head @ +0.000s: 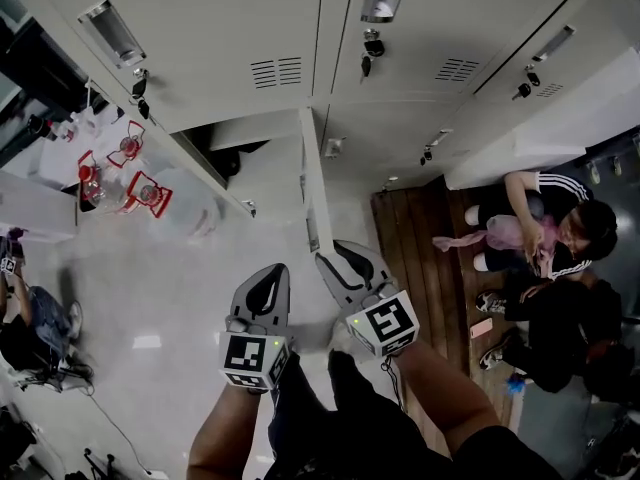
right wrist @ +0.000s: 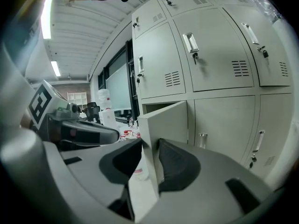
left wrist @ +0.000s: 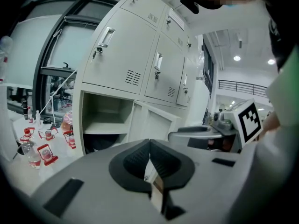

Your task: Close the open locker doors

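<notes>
My right gripper [right wrist: 149,146] stands with its fingers parted. The free edge of the pale grey, flat sheet-metal locker door [right wrist: 169,119] runs upright between them. The black ribbed rubber pad [right wrist: 180,164] on the door's broad-face side appears to touch the panel; a gap shows at the other finger, so nothing is clamped. My left gripper [left wrist: 149,144] has its fingertips together on nothing; the open, box-shaped grey compartment [left wrist: 105,118] lies ahead of them, apart.

Handling, as judged: thin painted steel; stiff, light and smooth, so slippery under a pad. It should swing on its hinge with little effort; it may rebound off the frame if driven hard. Take hold at the free edge, farthest from the hinge; alternatively, press the broad face flat with one finger. Push toward the opening until the panel seats flush with the louvred, chrome-handled neighbouring doors [right wrist: 219,55] beyond my right fingertips.
</notes>
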{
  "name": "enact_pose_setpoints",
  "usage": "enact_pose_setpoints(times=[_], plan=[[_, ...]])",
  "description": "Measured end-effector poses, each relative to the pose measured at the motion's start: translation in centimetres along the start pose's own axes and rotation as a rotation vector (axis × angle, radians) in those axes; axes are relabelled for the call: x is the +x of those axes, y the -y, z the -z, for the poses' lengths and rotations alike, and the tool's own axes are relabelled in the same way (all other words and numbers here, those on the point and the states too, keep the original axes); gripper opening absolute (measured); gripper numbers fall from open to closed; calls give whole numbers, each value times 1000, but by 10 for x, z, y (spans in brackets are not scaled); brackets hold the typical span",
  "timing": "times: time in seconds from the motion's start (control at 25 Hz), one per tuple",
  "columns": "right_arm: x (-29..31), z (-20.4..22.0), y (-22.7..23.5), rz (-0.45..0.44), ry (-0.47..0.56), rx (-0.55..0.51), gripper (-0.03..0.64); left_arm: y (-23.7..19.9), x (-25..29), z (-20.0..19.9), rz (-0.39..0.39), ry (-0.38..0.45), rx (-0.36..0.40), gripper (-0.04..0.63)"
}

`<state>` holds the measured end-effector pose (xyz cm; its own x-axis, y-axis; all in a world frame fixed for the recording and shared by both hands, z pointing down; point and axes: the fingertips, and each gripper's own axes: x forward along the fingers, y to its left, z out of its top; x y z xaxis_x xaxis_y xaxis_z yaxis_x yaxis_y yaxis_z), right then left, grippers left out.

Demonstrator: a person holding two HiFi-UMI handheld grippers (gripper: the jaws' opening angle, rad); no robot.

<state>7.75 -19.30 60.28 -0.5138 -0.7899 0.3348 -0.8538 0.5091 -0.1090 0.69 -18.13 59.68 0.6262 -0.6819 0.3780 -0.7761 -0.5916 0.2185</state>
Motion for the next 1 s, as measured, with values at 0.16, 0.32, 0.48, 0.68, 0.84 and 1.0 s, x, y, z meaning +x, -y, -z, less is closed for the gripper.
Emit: enact_pose_setpoints(times=[0.16,0.32,0.48,0.68,0.84,1.0], plan=[[16,-3,-20,-30,-4,-10,121,-20,-11,-1,-24,6,-10,5],[34,-7,-37,-55,-5,-23,109,-40,-21,-3,-47,11,-18,5],[55,-13,-51,-80,-8,-22,123,-62,-32,-4,-70,12,-23,5],[89,-22,-70,-103,-15,-26,143,-96,-44,-9,-83,15,-26,5],[110,-28,-79,-115,-14,-28,152,-116,-49,-11,-92,14,-29,5],[131,-35,-86,-131,-13,-33,163,-132,-51,-16,-97,16,-28,5]])
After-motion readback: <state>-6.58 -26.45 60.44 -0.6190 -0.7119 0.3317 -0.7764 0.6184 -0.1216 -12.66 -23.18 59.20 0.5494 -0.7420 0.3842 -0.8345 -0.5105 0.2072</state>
